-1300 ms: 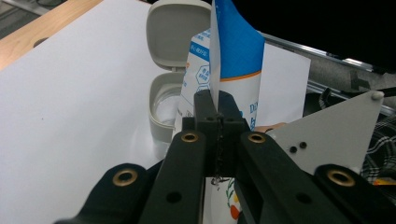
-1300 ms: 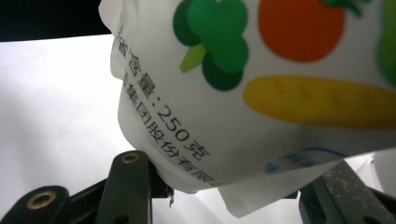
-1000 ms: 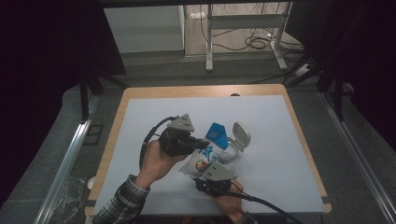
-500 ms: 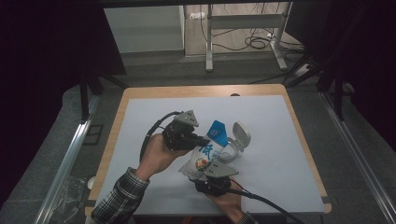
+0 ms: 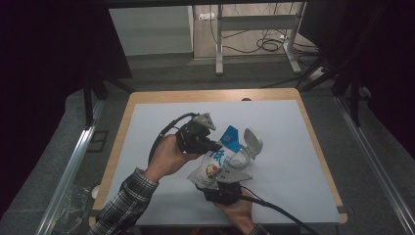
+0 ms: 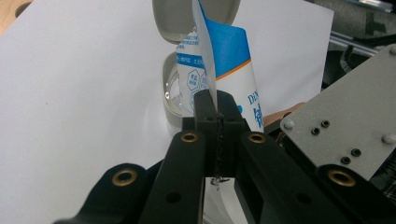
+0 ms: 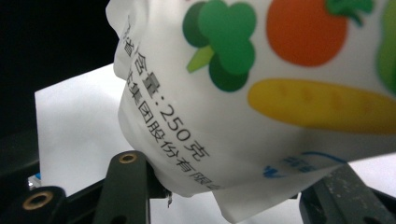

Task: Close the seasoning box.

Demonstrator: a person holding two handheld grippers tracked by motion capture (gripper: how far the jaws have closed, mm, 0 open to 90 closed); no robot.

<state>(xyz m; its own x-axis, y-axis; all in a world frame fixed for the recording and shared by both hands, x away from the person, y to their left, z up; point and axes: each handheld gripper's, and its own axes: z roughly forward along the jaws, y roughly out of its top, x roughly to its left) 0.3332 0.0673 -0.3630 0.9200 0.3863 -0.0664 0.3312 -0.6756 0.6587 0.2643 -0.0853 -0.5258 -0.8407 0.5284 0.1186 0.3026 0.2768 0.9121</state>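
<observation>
Here, left gripper (image 6: 217, 109) jaws clamped on pouch (image 6: 224, 70) top, right gripper (image 7: 233, 196) jaws gripping its base.

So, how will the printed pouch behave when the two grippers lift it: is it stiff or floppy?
Probably floppy: the printed pouch bulges round where the right gripper clasps its lower part, while its top lies flat and thin between the left gripper jaws. Its glossy film may be slippery. The full lower part would likely sag.
</observation>
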